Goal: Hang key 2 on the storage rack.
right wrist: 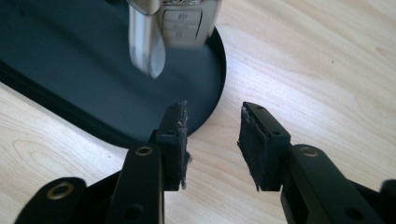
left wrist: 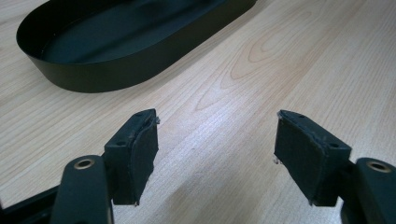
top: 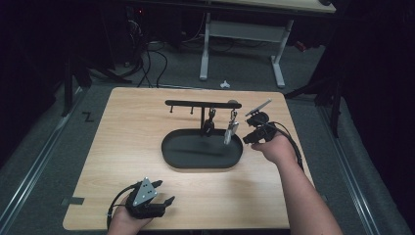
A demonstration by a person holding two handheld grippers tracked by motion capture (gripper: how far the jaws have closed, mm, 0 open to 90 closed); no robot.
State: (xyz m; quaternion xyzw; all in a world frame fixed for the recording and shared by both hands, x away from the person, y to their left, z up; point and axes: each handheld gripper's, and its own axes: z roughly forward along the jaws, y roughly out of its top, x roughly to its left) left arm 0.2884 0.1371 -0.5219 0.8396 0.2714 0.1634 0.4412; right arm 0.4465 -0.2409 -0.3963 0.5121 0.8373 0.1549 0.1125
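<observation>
Meanwhile, two open grippers wait at a wooden table with a key stand and black tray

Centred on the table (top: 127, 147) is an oval black tray (top: 171, 159) with a T-shaped black stand (top: 201, 104) rising from it; a dark key fob (top: 208, 128) and a silver car key (top: 230, 132) hang from its bar above the tray. Beyond the table, grey floor, cables and a white-legged desk sit in a dark room. The right gripper (right wrist: 212, 140), held near the tray's right end, has its jaws moderately apart and empty, the silver key just ahead. The left gripper (left wrist: 215, 154) rests at the near edge, jaws wide apart, holding nothing
</observation>
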